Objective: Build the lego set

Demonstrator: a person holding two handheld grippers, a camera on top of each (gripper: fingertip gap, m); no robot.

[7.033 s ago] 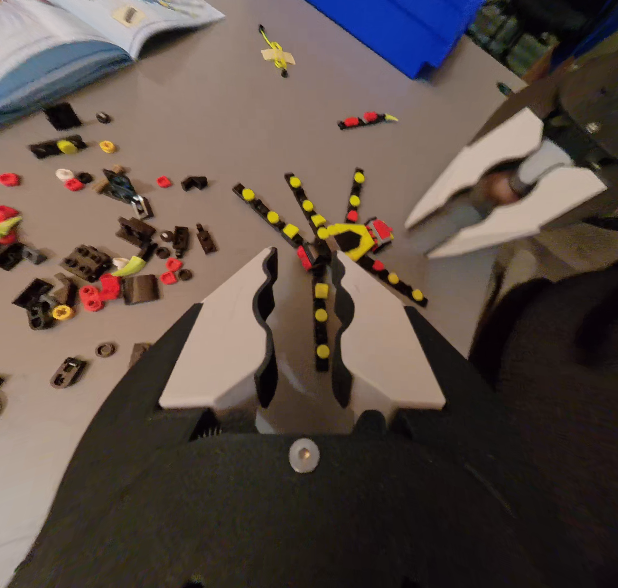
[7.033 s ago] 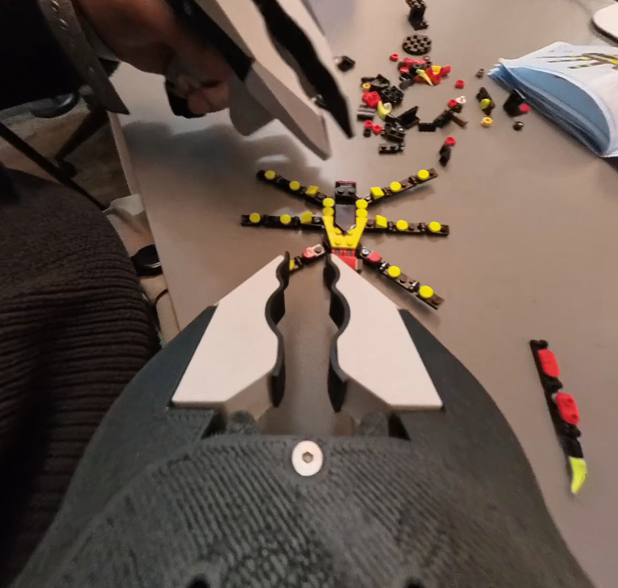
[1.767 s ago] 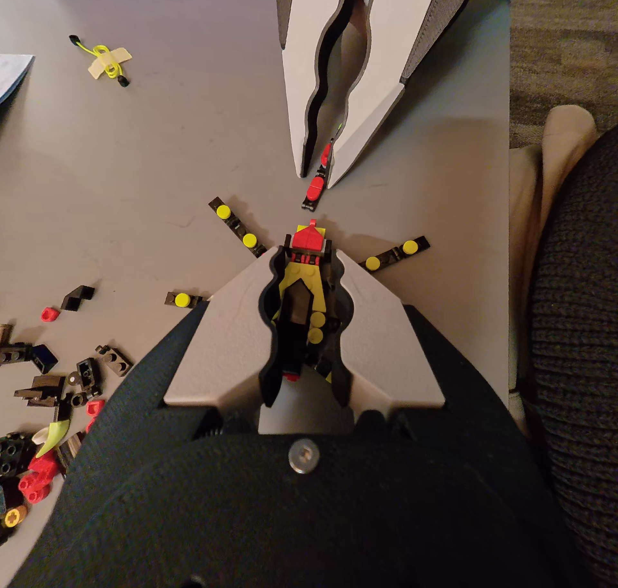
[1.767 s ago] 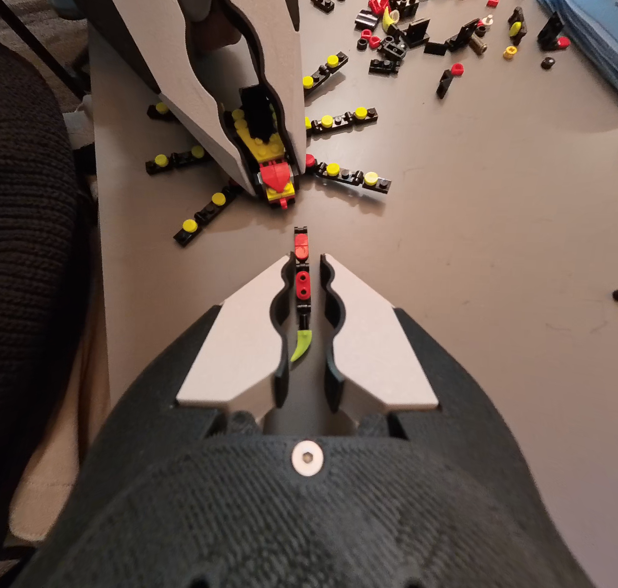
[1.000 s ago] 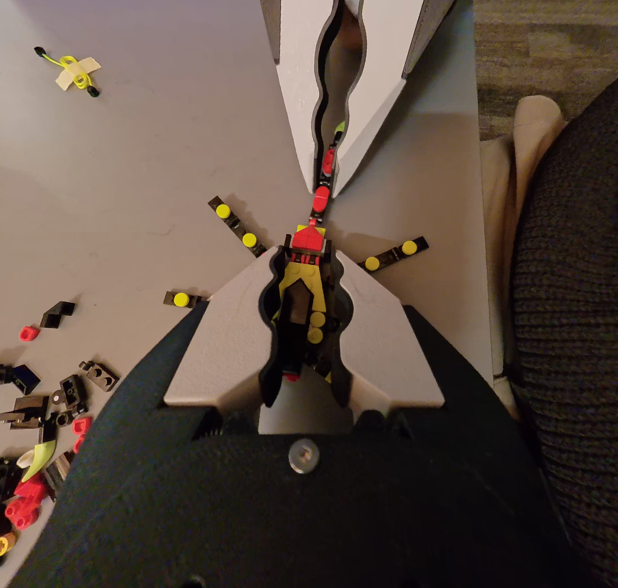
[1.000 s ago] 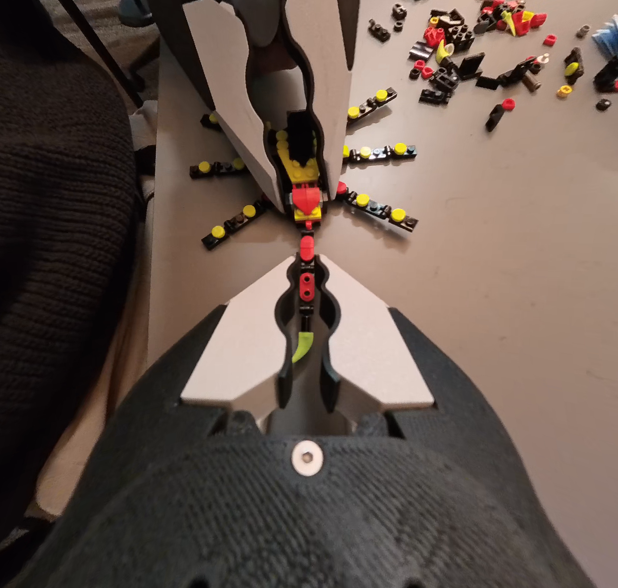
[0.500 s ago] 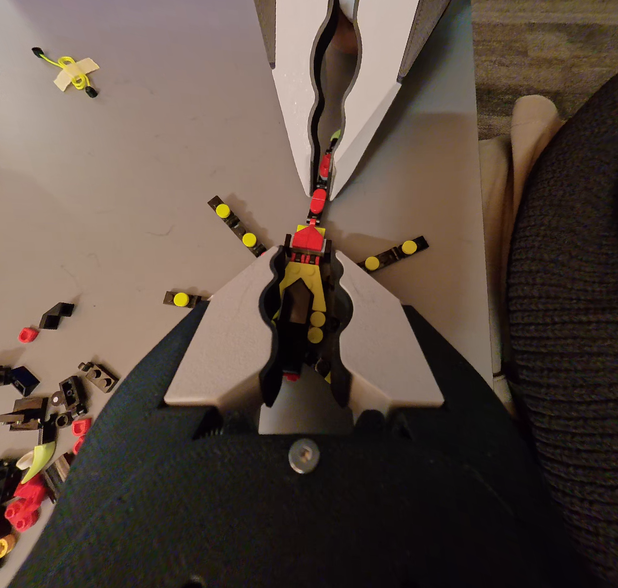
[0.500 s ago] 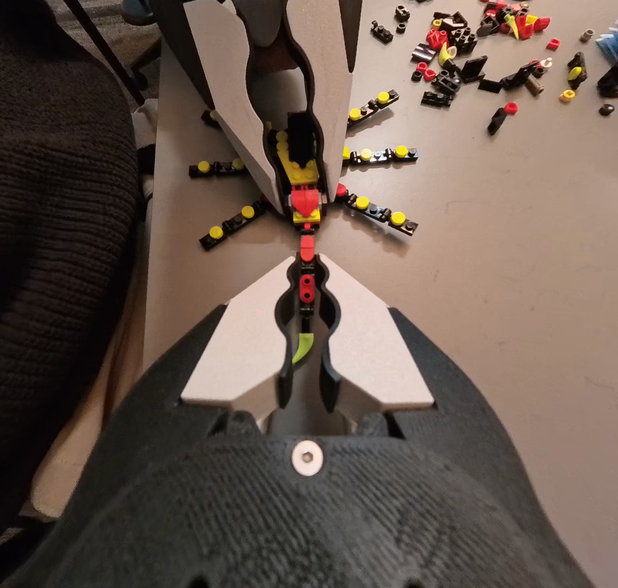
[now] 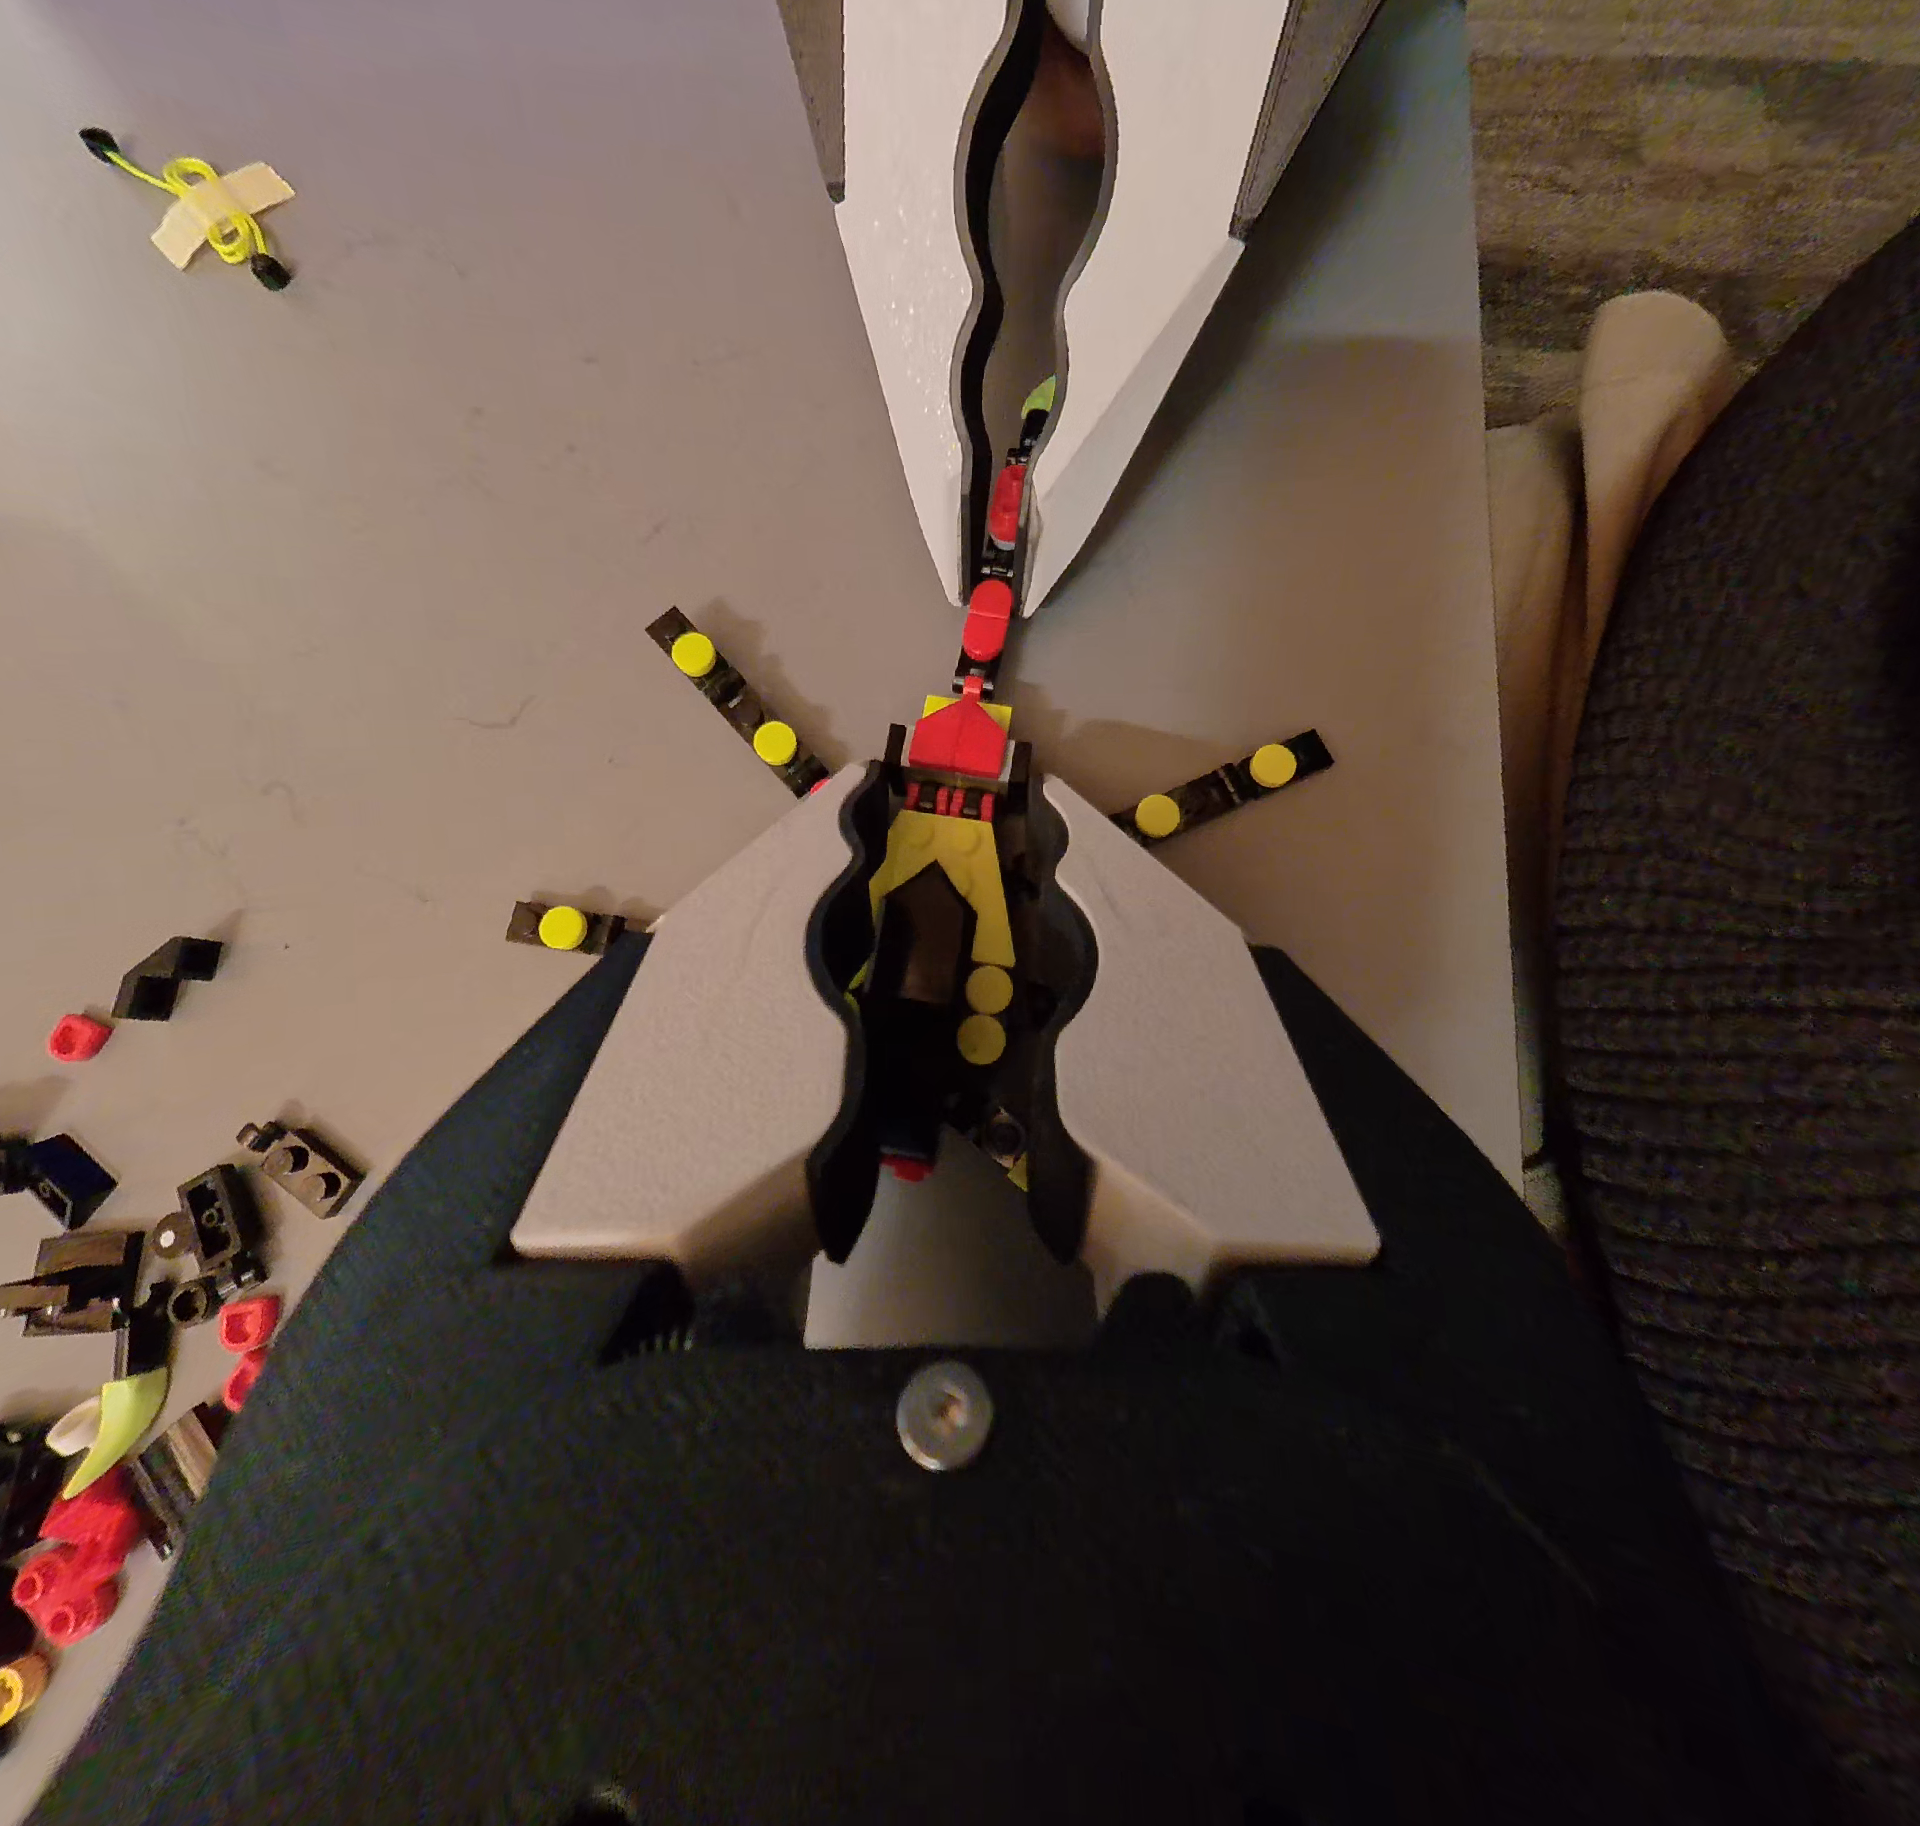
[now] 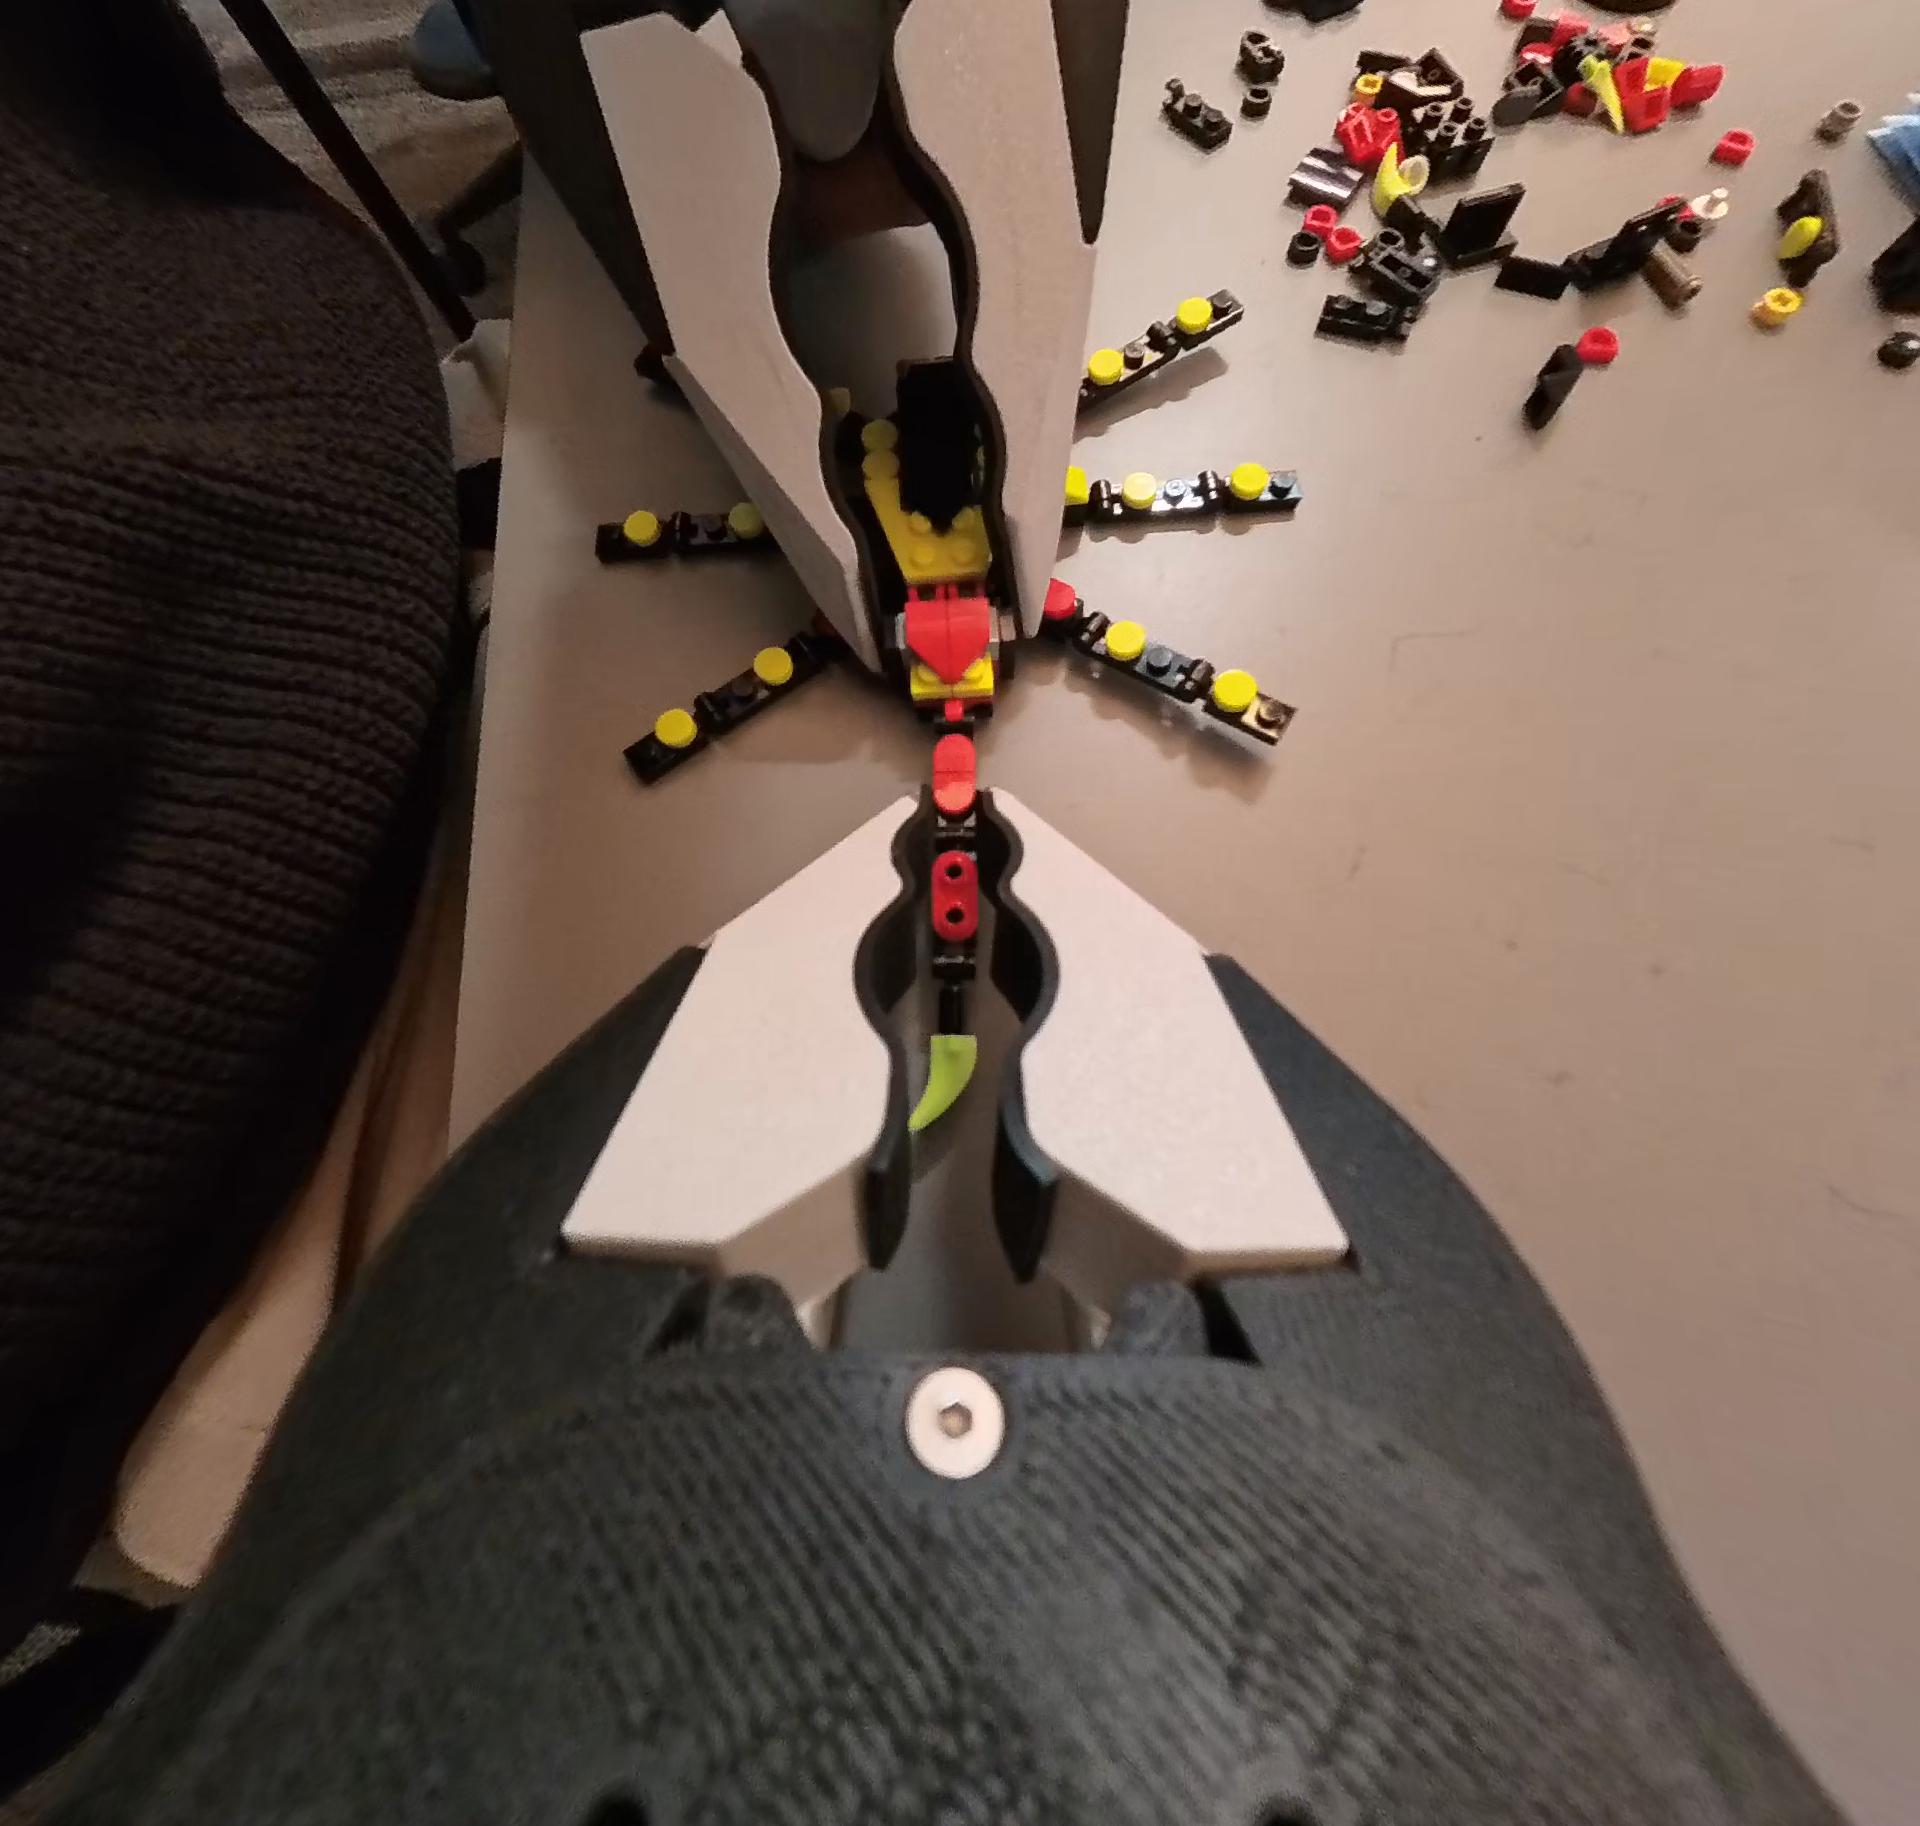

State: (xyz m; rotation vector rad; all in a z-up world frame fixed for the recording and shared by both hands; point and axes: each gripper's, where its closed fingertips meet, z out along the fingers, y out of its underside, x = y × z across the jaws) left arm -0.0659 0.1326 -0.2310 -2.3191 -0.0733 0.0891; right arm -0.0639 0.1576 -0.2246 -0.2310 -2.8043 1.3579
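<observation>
The two tools are facing each other tip to tip near the counter [image 10: 1558, 945] edge, with the spider-like lego model [image 10: 940, 571] and its splayed legs [image 10: 1174, 659] filling the strip between them. Toward the counter's middle, bare surface is lying open, while loose bricks [image 10: 1455, 166] are crowding the far side.

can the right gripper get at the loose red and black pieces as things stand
Probably not yet: the right gripper is shut on the tail piece it holds against the model, and the loose pile lies well beyond.
</observation>
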